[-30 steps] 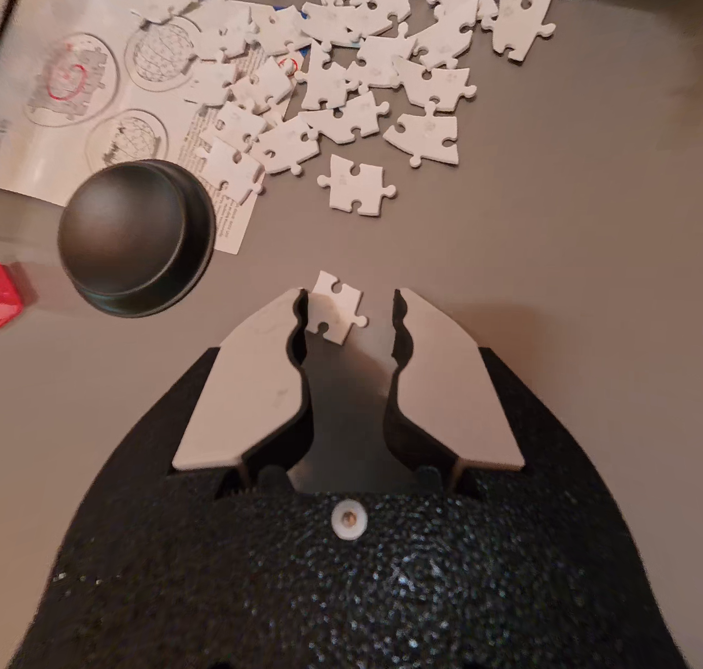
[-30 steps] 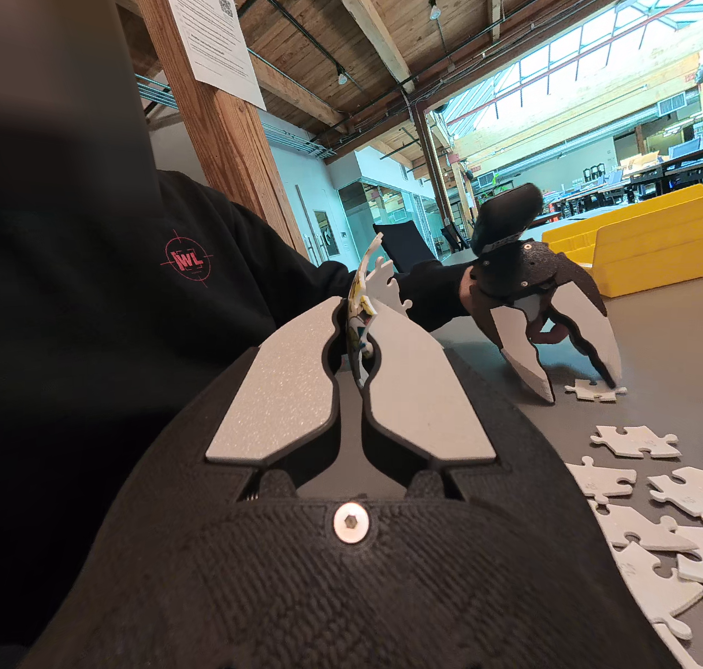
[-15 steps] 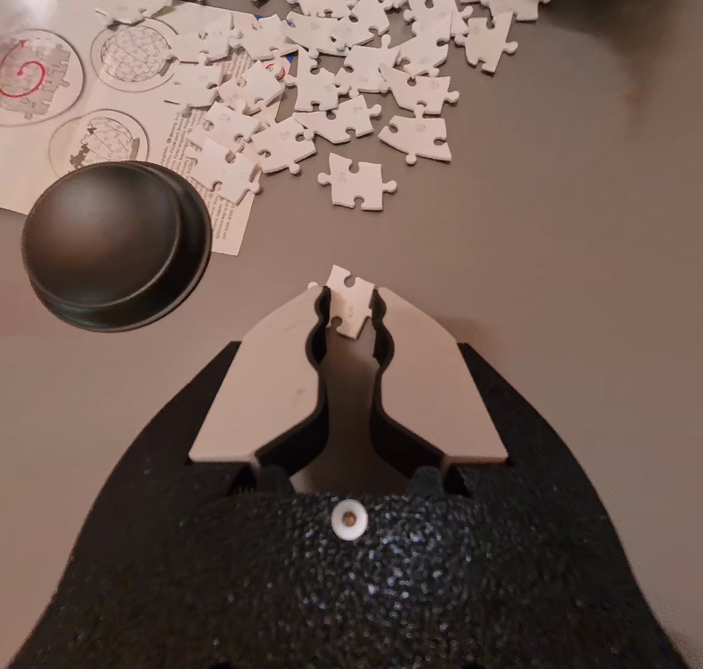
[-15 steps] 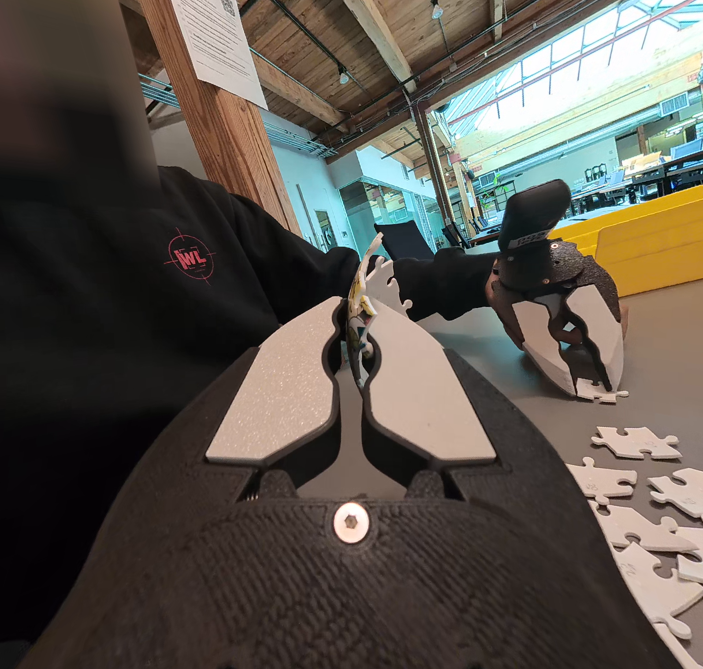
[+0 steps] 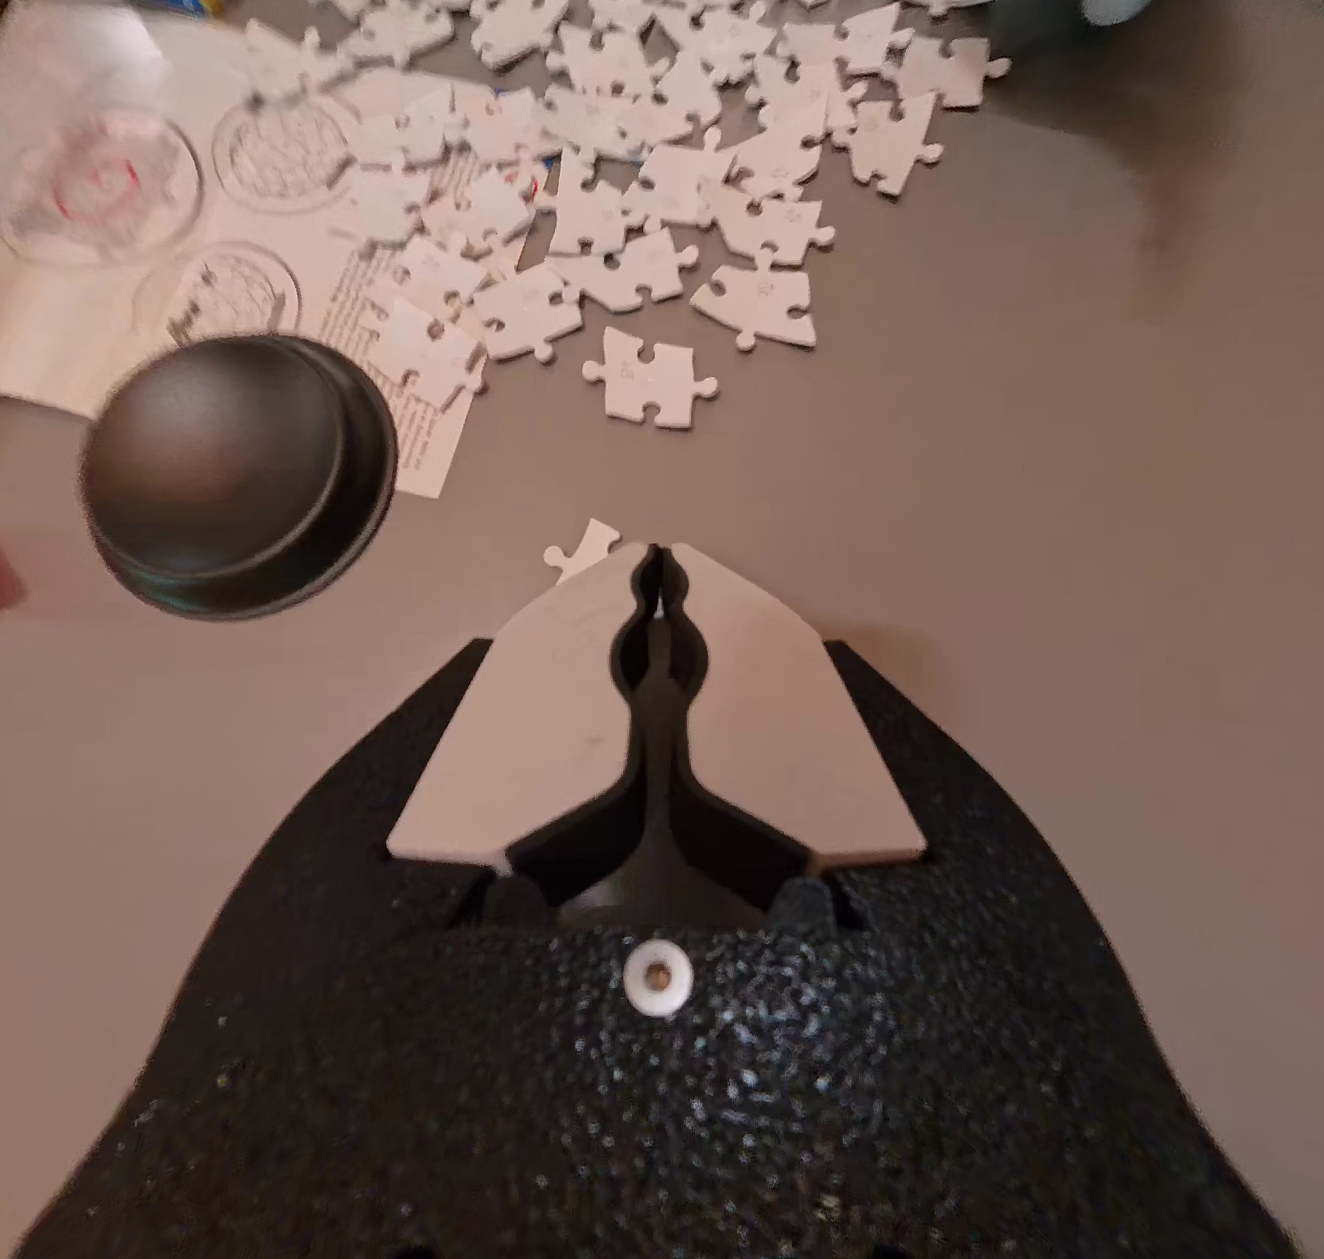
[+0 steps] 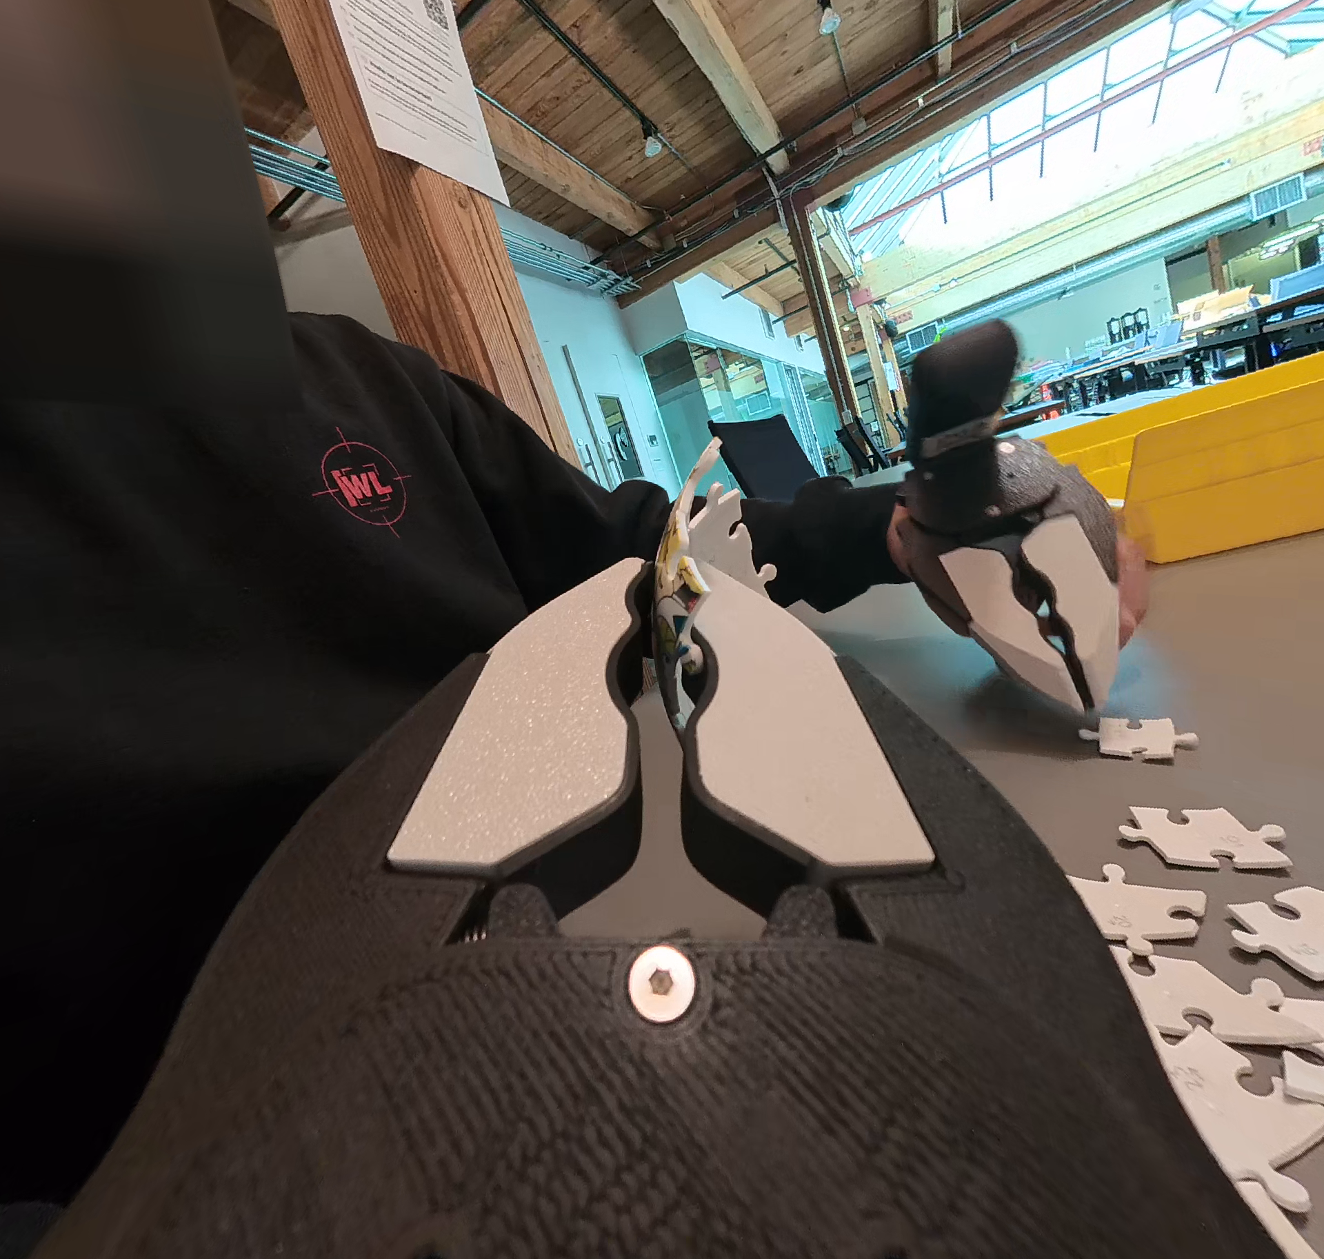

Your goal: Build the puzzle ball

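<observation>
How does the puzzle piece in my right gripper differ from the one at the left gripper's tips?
The held piece stands on edge, clamped in the right gripper. The loose piece lies flat on the table beside the shut left gripper, ungripped.
The held piece shows a coloured printed face, the loose piece only plain white.
The held piece looks curved, perhaps several joined. The loose piece is single.
Both have white jigsaw knobs.

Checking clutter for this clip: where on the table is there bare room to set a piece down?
Bare grey table lies right of the left gripper and nearer than the loose pieces. It is crowded farther off: those pieces overlap the instruction sheet, with the black dome beside it.
</observation>
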Tool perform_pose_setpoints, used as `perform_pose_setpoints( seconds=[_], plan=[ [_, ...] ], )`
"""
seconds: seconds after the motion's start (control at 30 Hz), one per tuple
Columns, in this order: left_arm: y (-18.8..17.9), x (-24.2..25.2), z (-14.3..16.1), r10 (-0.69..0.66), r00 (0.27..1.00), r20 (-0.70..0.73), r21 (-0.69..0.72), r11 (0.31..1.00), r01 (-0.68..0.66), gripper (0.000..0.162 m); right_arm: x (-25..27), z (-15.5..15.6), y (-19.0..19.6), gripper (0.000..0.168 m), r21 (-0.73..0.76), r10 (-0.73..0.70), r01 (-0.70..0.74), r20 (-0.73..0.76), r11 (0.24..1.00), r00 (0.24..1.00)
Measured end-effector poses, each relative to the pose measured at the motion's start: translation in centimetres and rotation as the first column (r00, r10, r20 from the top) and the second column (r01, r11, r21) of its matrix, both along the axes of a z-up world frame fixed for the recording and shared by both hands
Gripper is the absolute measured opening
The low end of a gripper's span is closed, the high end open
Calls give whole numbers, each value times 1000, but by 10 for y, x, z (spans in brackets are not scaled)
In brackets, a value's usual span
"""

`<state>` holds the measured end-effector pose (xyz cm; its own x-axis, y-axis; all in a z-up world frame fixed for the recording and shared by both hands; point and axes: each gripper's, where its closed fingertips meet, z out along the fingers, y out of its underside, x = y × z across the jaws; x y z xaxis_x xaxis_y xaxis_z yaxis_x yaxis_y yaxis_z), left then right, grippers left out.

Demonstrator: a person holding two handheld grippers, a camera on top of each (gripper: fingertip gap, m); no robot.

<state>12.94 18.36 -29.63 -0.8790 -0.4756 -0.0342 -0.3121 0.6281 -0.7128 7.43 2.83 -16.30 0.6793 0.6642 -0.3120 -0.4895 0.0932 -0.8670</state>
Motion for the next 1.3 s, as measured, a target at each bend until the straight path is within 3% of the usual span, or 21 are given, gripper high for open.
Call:
perform_pose_setpoints(
  seconds=[0.03,0.1,0.13,0.2,0.3,0.4,0.43,0.5,0.73,0.83,0.9,0.97,1.1,1.23,1.3],
  plan=[
    [1,1,5,-11,998,54,16,1000,10,0,0,0,0,5,0,1,-1,-1,1000,1000],
    [7,5,6,-20,992,123,89,996,9,43,0,-1,1,5,-1,3,-3,-2,1000,1000],
    [10,6,3,-45,988,146,139,990,24,54,-1,-1,1,5,-3,5,-5,-1,1000,1000],
    [15,7,-6,-89,983,160,211,976,54,54,-2,-2,1,5,-6,10,-10,1,1000,1000],
    [14,5,-13,-117,992,43,183,977,108,61,-3,-2,2,5,-10,14,-14,5,1000,1000],
    [14,6,-18,-84,990,-112,89,992,94,54,-3,-3,2,5,-11,14,-14,4,1000,1000],
    [15,9,-18,-82,992,-99,72,993,90,42,-3,-3,2,5,-10,15,-15,5,1000,1000],
    [16,12,-18,-76,992,-98,59,995,82,36,-3,-2,1,5,-9,14,-14,8,1000,1000],
    [11,9,-17,-67,994,-82,104,992,75,33,-3,-1,1,5,-5,15,-15,6,1000,1000],
    [1,-1,-15,-50,992,-119,19,998,52,34,-2,1,0,5,4,1,-1,11,1000,1000],
    [-8,-5,-4,11,986,-169,-110,994,-29,34,2,3,-1,5,16,-21,21,10,1000,1000],
    [-23,-11,19,49,965,-257,-321,938,-133,34,5,5,-2,5,27,-41,41,4,999,999],
    [-46,-36,70,-67,919,-389,-666,709,-230,34,10,5,1,5,32,-74,75,-12,997,997],
    [-57,-59,120,-225,899,-376,-851,469,-238,34,12,1,7,5,10,-100,100,-21,995,995],
    [-61,-64,124,-227,893,-388,-855,450,-258,34,12,-3,12,5,-26,-104,103,-21,994,994]
  ],
)
